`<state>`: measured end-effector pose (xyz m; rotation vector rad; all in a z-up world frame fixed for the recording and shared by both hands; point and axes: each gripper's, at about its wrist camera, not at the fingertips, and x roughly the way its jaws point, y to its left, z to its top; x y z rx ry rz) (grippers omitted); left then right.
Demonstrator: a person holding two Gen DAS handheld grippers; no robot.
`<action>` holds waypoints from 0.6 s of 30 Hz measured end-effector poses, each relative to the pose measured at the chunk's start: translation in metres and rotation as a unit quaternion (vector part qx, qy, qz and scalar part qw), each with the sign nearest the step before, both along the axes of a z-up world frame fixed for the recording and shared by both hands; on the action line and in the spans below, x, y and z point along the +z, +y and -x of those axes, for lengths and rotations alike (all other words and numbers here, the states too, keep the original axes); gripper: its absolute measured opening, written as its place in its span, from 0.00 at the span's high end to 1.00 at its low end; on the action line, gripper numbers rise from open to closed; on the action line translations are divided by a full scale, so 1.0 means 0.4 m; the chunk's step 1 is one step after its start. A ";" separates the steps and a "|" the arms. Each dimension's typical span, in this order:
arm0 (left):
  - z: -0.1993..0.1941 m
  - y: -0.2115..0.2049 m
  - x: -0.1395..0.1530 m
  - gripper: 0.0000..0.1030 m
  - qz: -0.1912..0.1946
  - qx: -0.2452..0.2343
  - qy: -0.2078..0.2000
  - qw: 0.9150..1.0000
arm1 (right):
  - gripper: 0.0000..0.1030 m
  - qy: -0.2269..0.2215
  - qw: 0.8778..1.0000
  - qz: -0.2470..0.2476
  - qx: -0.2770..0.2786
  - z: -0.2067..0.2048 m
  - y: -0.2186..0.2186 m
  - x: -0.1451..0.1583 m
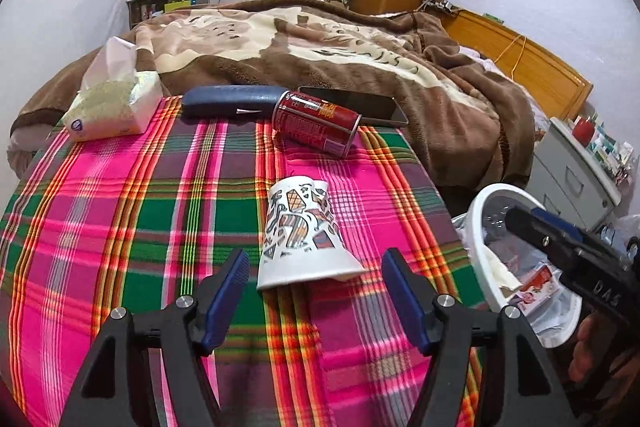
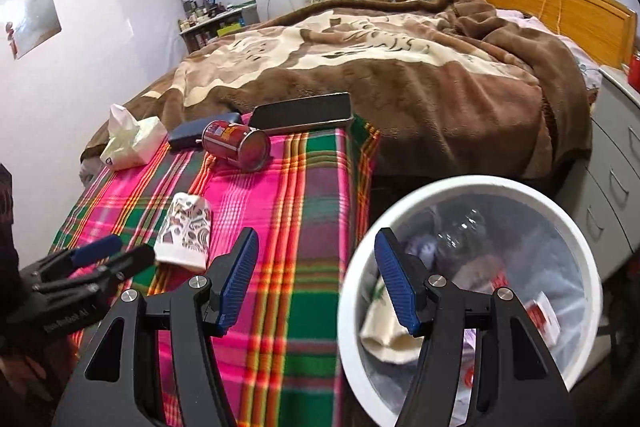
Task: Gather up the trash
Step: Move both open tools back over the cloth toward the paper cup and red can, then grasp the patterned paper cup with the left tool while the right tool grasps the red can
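A crushed paper cup with a printed pattern lies on its side on the plaid cloth, its open rim toward me; it also shows in the right wrist view. My left gripper is open and empty, its fingers either side of the cup's rim, not touching. A red can lies on its side farther back, seen again in the right wrist view. My right gripper is open and empty at the bed's edge, beside the white trash bin, which holds several pieces of trash in a clear liner.
A tissue pack, a dark blue case and a black phone lie at the back of the plaid cloth. A brown blanket covers the bed beyond. A grey drawer cabinet stands right of the bin.
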<state>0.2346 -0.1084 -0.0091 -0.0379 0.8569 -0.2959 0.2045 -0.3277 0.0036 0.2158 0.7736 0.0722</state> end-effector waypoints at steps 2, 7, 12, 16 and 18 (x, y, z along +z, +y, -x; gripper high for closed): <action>-0.023 -0.002 -0.014 0.34 -0.003 0.002 0.007 1.000 | 0.40 0.002 1.000 0.000 0.005 -0.022 0.006 0.000; -0.076 -0.009 -0.061 0.34 -0.015 0.002 0.028 0.999 | 0.40 0.004 1.000 0.001 0.015 -0.062 0.018 0.001; -0.112 -0.017 -0.092 0.34 -0.019 -0.005 0.039 0.999 | 0.40 0.008 1.000 0.007 0.027 -0.107 0.038 0.000; -0.127 -0.006 -0.099 0.34 -0.015 -0.009 0.038 0.999 | 0.40 0.012 0.999 0.011 0.037 -0.140 0.051 0.001; -0.131 0.005 -0.100 0.38 -0.006 -0.014 0.042 0.999 | 0.40 0.014 0.999 0.009 0.044 -0.159 0.061 0.001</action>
